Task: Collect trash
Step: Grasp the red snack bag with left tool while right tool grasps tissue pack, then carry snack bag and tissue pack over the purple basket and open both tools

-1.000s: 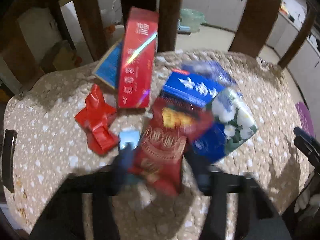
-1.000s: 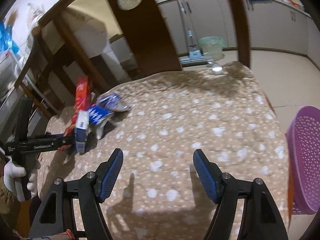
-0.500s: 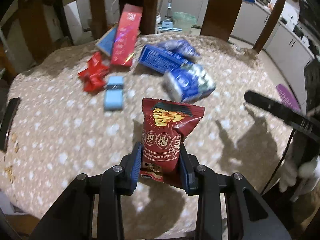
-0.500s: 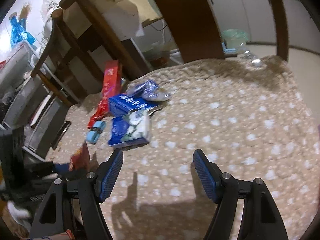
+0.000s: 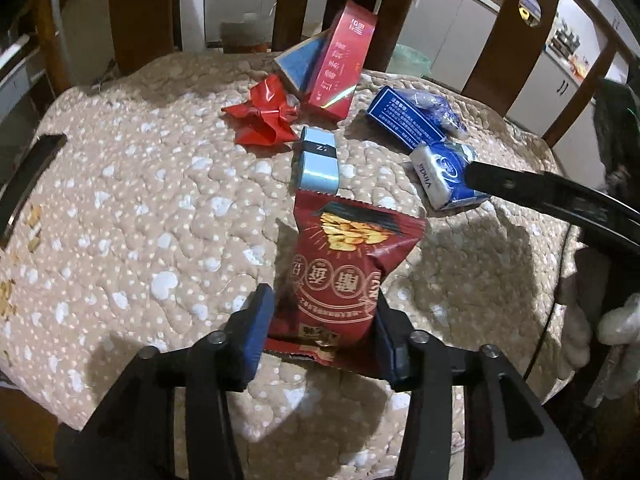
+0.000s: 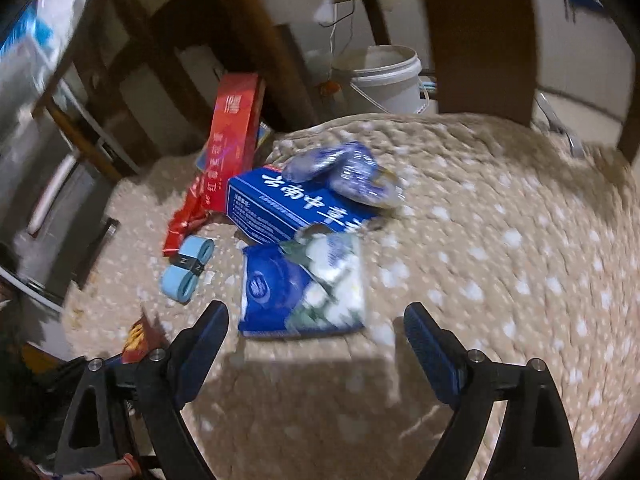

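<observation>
**Snack bag may slip while the other tongs come in wide**

The left tongs (image 5: 322, 330) have the red snack bag (image 5: 344, 272) standing between their blue pads by its bottom seam, but the jaws are opening at this moment. The left pad looks just clear of the foil, and only the right one seems to touch it. If they spread further here, the bag will likely drop back onto the quilted desk (image 5: 140, 208) rather than into any bin, and I can see no bin in either view.

The right tongs (image 6: 316, 344) are nearly as wide as they go, opening further, with nothing between them. They hover just short of the blue-and-white tissue pack (image 6: 304, 288), which lies flat on the desk. It is a soft, puffy pack, so a grip across its width may squash it or skid off the slick wrapper. It also touches the blue carton (image 6: 288, 212) behind it, so a push forward could shove the carton and the crumpled blue wrapper (image 6: 344, 172) on top toward the far edge.

The rest of the trash sits further back: the red box (image 5: 340, 64), the crumpled red wrapper (image 5: 264, 116) and the light blue roll (image 5: 318, 160). The two tools are close together, with the right one's arm crossing the left view over the tissue pack, so a careless swing could knock them together.
</observation>
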The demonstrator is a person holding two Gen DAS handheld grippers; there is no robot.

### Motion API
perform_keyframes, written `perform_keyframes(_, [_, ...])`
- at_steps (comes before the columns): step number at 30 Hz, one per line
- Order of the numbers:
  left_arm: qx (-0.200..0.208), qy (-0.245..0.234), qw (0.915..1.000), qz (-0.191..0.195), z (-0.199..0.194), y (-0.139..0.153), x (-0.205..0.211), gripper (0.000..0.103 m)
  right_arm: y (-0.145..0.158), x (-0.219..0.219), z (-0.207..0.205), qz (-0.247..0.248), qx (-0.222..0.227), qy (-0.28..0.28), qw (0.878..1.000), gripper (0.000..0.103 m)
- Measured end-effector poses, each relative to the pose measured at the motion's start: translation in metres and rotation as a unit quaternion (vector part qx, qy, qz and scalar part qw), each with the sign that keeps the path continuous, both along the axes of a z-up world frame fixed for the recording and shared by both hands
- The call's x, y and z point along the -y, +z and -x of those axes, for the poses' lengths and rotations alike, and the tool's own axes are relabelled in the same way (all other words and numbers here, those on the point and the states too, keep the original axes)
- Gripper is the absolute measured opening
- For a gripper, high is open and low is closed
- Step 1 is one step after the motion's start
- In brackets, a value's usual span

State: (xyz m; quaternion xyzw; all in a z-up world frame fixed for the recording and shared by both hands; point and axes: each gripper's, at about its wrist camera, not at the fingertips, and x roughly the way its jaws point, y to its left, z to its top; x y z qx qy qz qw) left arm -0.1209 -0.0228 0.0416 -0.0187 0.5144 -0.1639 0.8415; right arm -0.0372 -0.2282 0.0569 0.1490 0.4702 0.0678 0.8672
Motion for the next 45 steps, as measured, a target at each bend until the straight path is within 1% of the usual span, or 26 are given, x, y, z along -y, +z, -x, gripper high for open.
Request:
perform_keyframes(3, [-0.002,0.001,0.9999,0.015,-0.002,-0.001,-0.001,0.049,-0.005,-0.014,-0.013,0.034,-0.008,0.003,0.999,0.092])
perform_keyframes(8, [-0.010,-0.002,0.9995,0.030,-0.012,0.000,-0.001,0.056,-0.017,-0.019,-0.026,0.044,-0.026,-0.001,0.999,0.092])
perform_keyframes(9, [-0.010,-0.002,0.9996,0.028,-0.013,0.000,0.001,0.056,-0.018,-0.019,-0.025,0.044,-0.024,0.001,0.999,0.090])
perform_keyframes(10, [-0.009,-0.002,0.9997,0.024,-0.014,0.001,0.003,0.057,-0.017,-0.019,-0.024,0.049,-0.024,0.004,0.999,0.082])
perform_keyframes(11, [-0.009,-0.001,0.9997,0.022,-0.015,0.000,0.005,0.058,-0.017,-0.018,-0.023,0.050,-0.025,0.005,0.998,0.077])
perform_keyframes(14, [-0.007,-0.006,1.0000,0.003,-0.016,0.000,0.015,0.059,-0.012,-0.003,-0.007,0.025,-0.022,0.001,0.999,0.077])
perform_keyframes(15, [-0.005,-0.012,0.9999,-0.002,-0.015,0.000,0.020,0.057,-0.009,0.001,0.000,0.029,-0.017,0.000,0.999,0.077])
perform_keyframes(16, [0.000,-0.020,0.9998,-0.008,-0.012,0.001,0.024,0.045,-0.007,0.005,0.006,0.034,-0.013,0.001,0.999,0.077])
perform_keyframes(19, [0.006,-0.042,0.9990,-0.013,-0.003,0.005,0.037,0.033,-0.004,0.023,0.028,0.033,-0.007,-0.002,0.999,0.077])
perform_keyframes(24, [0.015,-0.064,0.9978,0.006,0.008,0.018,0.052,0.033,-0.001,0.066,0.061,0.024,0.004,-0.038,0.999,0.077])
perform_keyframes(27, [0.028,-0.075,0.9968,0.001,0.012,0.028,0.067,0.033,0.002,0.085,0.077,0.033,0.016,-0.058,0.998,0.077])
perform_keyframes(30, [0.032,-0.086,0.9958,-0.004,0.014,0.034,0.080,0.033,0.006,0.105,0.092,0.038,0.030,-0.080,0.996,0.077])
perform_keyframes(36, [0.031,-0.096,0.9948,-0.018,0.017,0.037,0.099,0.033,0.011,0.144,0.109,0.025,0.053,-0.129,0.990,0.077])
perform_keyframes(42, [0.040,-0.112,0.9921,-0.040,0.024,0.036,0.121,0.033,0.007,0.171,0.121,0.007,0.050,-0.165,0.985,0.077])
perform_keyframes(45, [0.041,-0.121,0.9910,-0.038,0.026,0.038,0.130,0.033,0.006,0.180,0.127,0.008,0.048,-0.176,0.983,0.077])
